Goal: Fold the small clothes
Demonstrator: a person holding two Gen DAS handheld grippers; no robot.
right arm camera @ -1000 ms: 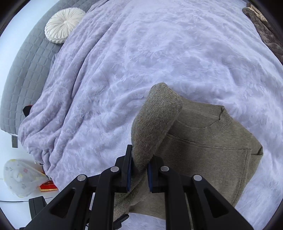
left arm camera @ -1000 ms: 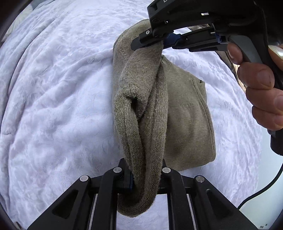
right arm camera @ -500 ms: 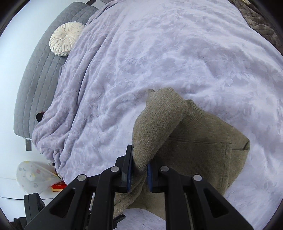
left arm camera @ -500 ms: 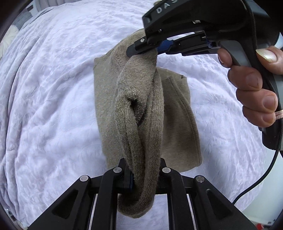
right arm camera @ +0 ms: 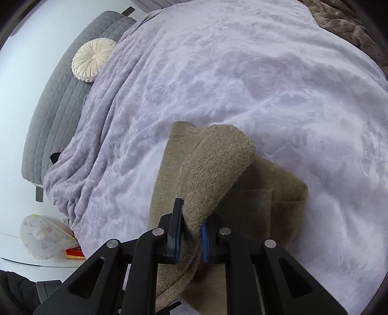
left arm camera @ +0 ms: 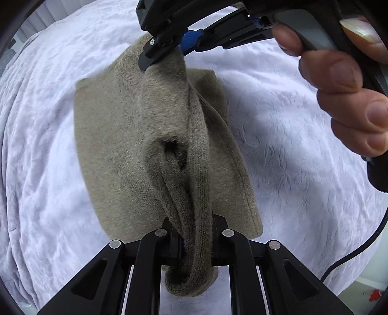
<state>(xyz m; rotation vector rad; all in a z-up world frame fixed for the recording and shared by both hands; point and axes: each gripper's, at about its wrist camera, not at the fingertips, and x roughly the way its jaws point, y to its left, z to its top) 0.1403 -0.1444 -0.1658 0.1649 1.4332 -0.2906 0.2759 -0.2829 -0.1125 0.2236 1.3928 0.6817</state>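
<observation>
A small olive-brown knitted sweater [left arm camera: 116,145] lies on a pale lilac bedspread [left arm camera: 43,169]. Its sleeve [left arm camera: 194,184] is stretched in the air between both grippers. My left gripper [left arm camera: 194,240] is shut on one end, and the cuff hangs out below its jaws. The right gripper [left arm camera: 167,54], held by a hand [left arm camera: 344,101], grips the other end at the top of the left wrist view. In the right wrist view my right gripper [right arm camera: 191,240] is shut on the folded sleeve [right arm camera: 215,169], above the sweater's body [right arm camera: 264,208].
A grey quilted headboard [right arm camera: 58,104] with a round cream cushion [right arm camera: 93,60] is at the left. A brown knitted blanket [right arm camera: 344,21] lies at the top right. A patterned white bag [right arm camera: 41,235] and a red item sit on the floor beside the bed. A black cable [left arm camera: 359,249] trails at the right.
Both grippers have carried the sleeve sideways across the sweater's body and a little lower. The sweater now lies mostly beneath the sleeve, and the right gripper is nearer the left camera.
</observation>
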